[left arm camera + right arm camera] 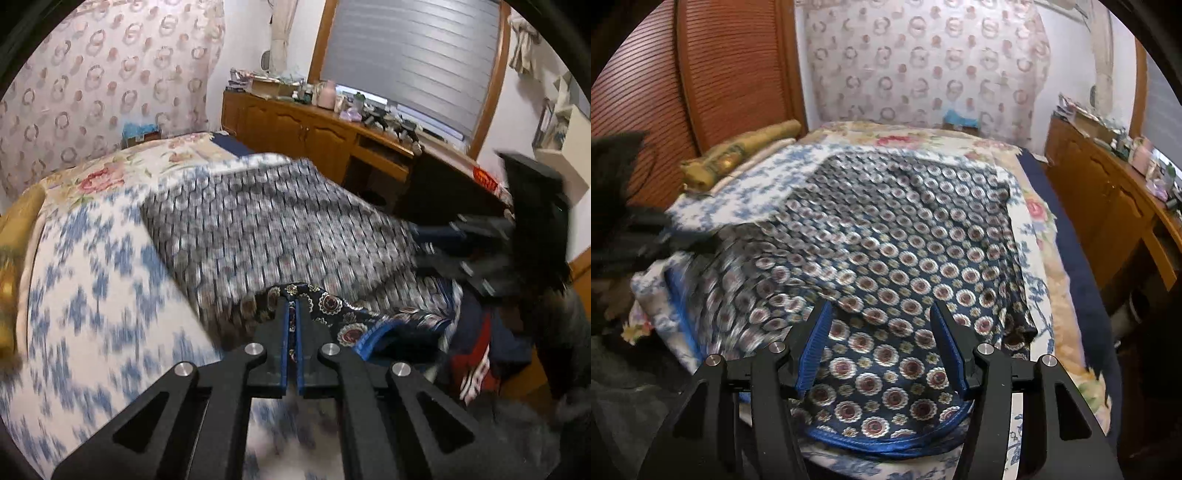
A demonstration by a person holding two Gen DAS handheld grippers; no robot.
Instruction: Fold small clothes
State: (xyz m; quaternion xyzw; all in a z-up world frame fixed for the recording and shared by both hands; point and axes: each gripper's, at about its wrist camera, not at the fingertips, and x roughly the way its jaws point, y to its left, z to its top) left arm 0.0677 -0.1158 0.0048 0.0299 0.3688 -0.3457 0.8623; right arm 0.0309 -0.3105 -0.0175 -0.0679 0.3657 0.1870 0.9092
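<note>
Left wrist view shows the left gripper (293, 299) clamped on a bunched edge of the patterned garment (258, 229), which lies blurred across the bed (92, 295). Right gripper (882, 314) stands apart over the cloth, seemingly not touching; its blue hem is partly hidden.
</note>
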